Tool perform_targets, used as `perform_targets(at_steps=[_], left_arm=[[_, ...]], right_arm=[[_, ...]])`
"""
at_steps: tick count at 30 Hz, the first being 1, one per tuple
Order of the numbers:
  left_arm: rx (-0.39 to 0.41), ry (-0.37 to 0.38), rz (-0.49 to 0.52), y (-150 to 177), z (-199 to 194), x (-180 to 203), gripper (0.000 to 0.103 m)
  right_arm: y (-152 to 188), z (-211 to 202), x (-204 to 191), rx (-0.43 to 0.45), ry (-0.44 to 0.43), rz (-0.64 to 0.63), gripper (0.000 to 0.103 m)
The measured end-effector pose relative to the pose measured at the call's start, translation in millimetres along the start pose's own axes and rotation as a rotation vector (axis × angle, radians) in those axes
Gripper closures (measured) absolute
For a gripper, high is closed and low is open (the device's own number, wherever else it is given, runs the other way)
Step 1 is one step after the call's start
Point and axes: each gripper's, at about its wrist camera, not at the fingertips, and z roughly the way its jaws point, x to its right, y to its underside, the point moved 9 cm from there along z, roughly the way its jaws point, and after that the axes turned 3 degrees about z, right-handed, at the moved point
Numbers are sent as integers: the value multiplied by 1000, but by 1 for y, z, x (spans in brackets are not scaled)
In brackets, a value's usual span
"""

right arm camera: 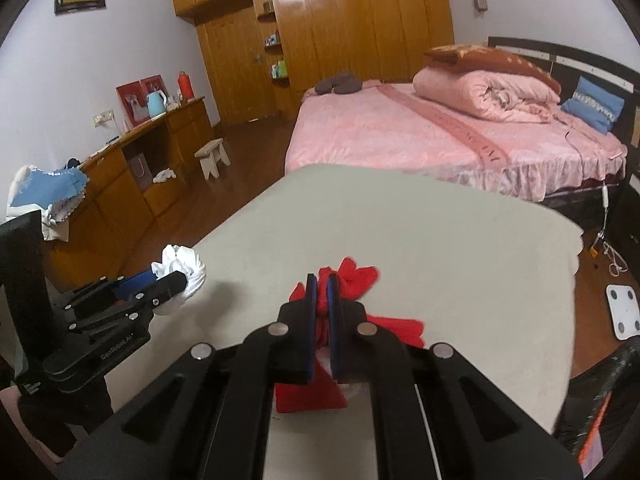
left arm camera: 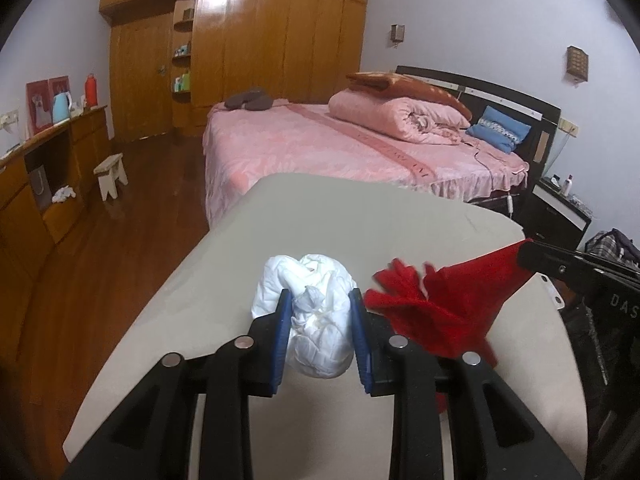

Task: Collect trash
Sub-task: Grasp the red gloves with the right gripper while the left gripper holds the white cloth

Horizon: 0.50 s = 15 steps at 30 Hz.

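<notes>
Left gripper (left arm camera: 320,300) is clamping a crumpled white wad (left arm camera: 316,312), prob paper or plastic, between its blue pads (left arm camera: 283,320), lower centre of left wrist view. Wad is bulging out past both pads; its underside is hidden by the gripper body, so can't tell whether it's touching the beige table (left arm camera: 360,208) or hanging clear. In right wrist view the same wad is showing lower left, half covered by the left gripper's black fingers.

Right gripper (right arm camera: 321,280) is clenched tight on a red scrap (right arm camera: 360,276), lower centre of right wrist view, pads nearly meeting w/ red material pinched between. Red bits are sticking out beyond the tips and more is hanging below the jaws, partly hidden by the black frame; shape is hard to read, blurred at edges, could be torn paper or thin fabric. In left wrist view the red scrap is sitting right of the wad, just beside it, w/ the right gripper cut off by the right edge of frame.

Bg: pink bed (left arm camera: 320,148) upper centre, folded pink quilt (left arm camera: 396,116) on it, wooden wardrobe (left arm camera: 240,40) behind. Dark items on the bed's far end are too small to ID. White scale (right arm camera: 620,312) on floor at right edge of right wrist view, partly cut off. Fisheye corners are black.
</notes>
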Motion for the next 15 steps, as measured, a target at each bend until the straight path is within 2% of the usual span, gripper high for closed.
perform_targets(at_steps=[6, 8, 11, 13, 15], left_arm=[[-4, 17, 17, -2, 2, 13, 75], [-14, 18, 22, 0, 6, 14, 75], [-23, 16, 20, 3, 9, 14, 75], [-28, 16, 18, 4, 12, 13, 75], [-31, 13, 16, 4, 14, 12, 75]], right_arm=[[15, 12, 15, -46, 33, 17, 93], [21, 17, 19, -61, 48, 20, 76], [27, 22, 25, -70, 64, 28, 56], [29, 26, 28, -71, 85, 25, 44], [29, 29, 29, -67, 91, 24, 39]])
